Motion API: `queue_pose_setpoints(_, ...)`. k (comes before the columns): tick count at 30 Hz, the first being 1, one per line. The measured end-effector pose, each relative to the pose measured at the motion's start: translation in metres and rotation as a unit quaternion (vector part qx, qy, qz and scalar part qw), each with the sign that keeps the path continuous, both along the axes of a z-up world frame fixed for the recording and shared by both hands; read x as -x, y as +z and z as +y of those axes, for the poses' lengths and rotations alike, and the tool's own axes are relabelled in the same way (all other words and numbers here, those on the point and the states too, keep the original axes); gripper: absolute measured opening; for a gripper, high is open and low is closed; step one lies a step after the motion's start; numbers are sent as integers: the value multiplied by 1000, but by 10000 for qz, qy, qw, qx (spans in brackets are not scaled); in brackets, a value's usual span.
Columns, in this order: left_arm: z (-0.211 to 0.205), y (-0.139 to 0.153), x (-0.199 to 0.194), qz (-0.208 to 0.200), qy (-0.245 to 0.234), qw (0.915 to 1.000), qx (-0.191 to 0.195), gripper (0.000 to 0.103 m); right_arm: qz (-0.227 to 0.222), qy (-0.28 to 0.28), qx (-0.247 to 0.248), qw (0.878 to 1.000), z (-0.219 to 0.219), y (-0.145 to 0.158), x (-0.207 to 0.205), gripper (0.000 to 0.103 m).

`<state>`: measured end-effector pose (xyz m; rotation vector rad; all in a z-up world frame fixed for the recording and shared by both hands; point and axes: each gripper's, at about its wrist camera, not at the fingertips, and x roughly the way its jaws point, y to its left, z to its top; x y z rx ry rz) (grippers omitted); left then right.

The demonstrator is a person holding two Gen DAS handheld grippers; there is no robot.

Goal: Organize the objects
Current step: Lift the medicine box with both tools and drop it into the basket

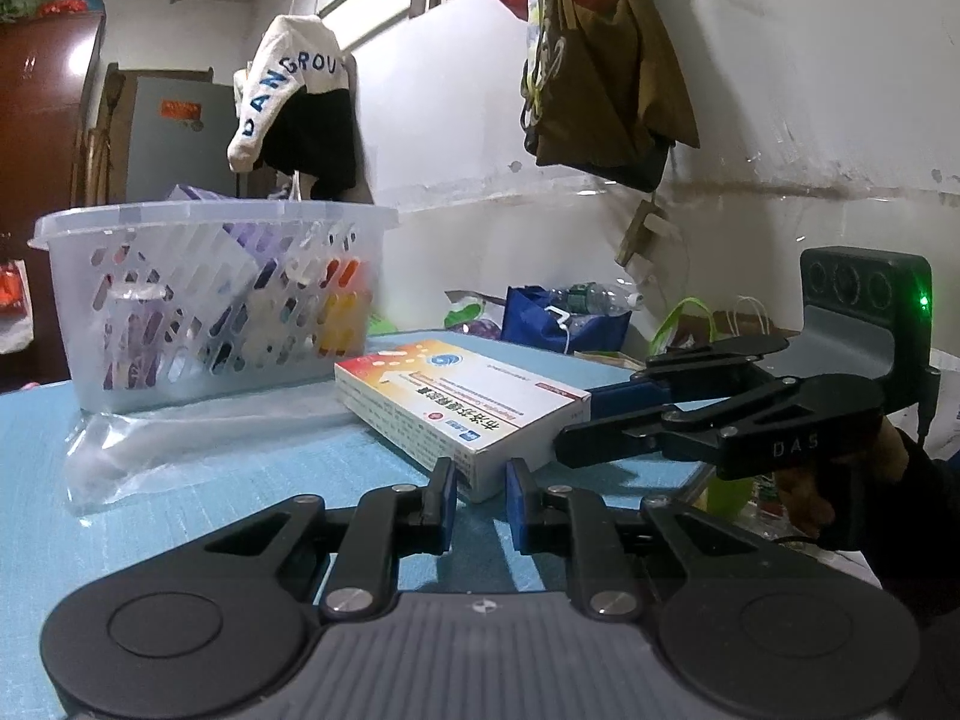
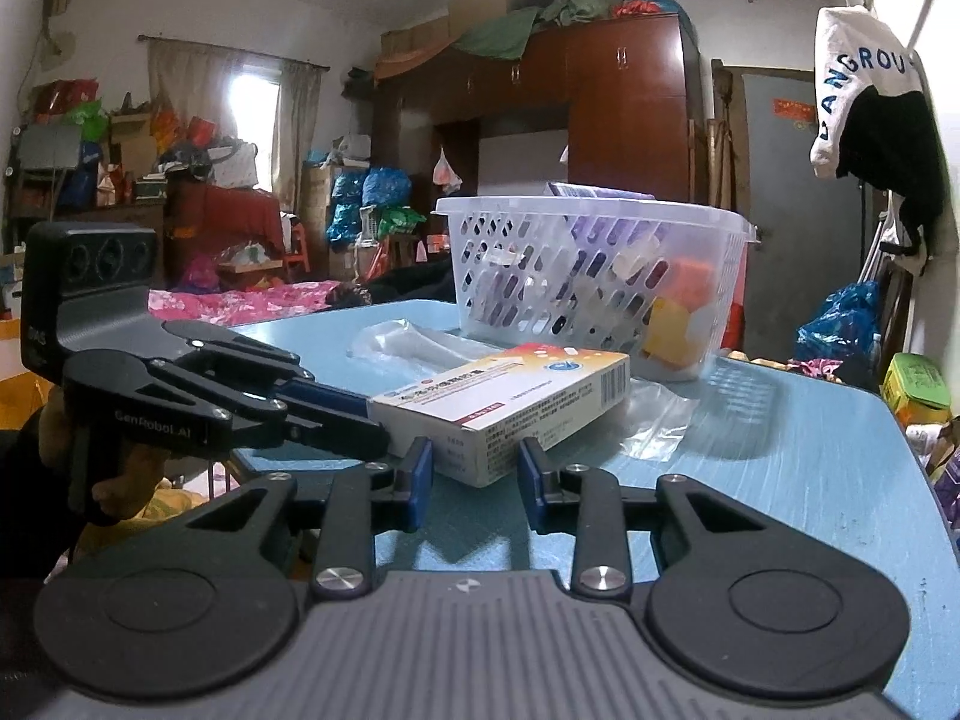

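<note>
A white medicine box [image 1: 456, 405] with an orange and red top lies flat on the blue table [image 1: 252, 480]. It also shows in the right wrist view [image 2: 510, 402]. My left gripper [image 1: 480, 489] is open, its blue pads on either side of the box's near corner. My right gripper [image 2: 474, 477] is open too, its pads flanking another corner. In the left wrist view the right gripper [image 1: 576, 420] reaches the box from the right. In the right wrist view the left gripper [image 2: 366, 414] reaches it from the left. A white slotted basket [image 1: 210, 300] with several coloured items stands behind the box.
A clear plastic bag [image 1: 138, 456] lies on the table in front of the basket [image 2: 594, 276]. The table's right edge [image 2: 912, 450] drops to bags on the floor. A wall with hanging bags [image 1: 600, 60] lies behind. A cluttered room surrounds the table.
</note>
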<state>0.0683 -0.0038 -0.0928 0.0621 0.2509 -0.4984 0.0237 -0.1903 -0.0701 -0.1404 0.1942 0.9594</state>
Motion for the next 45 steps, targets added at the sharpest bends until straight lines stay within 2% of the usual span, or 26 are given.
queue_pose_setpoints(7,0,22,12,-367,132,9992,-113,21,-254,2,-92,9996,4,23,6,33)
queue_pose_setpoints(14,0,73,14,-956,334,9942,-362,21,-780,6,-166,9968,19,78,-3,33)
queue_pose_setpoints(20,10,123,-20,-1188,519,9900,-564,22,-1031,-46,-178,9945,38,121,-41,32)
queue_pose_setpoints(24,15,150,-50,-1220,552,9892,-590,22,-1034,-96,-281,9942,45,139,-67,32)
queue_pose_setpoints(31,11,163,-91,-1104,617,9886,-816,24,-982,-237,-252,9946,49,141,-94,32)
queue_pose_setpoints(38,4,156,-141,-878,876,9866,-1056,27,-670,-291,-352,9967,43,127,-121,32)
queue_pose_setpoints(41,1,143,-171,-633,1298,9798,-1387,29,-236,-382,-56,9990,50,116,-138,32)
queue_pose_setpoints(43,-3,135,-170,-759,1604,9693,-1702,30,-144,-467,21,9988,48,108,-137,35)
queue_pose_setpoints(45,2,133,-154,-868,1578,9707,-1592,40,-46,-385,-92,9992,40,105,-131,36)
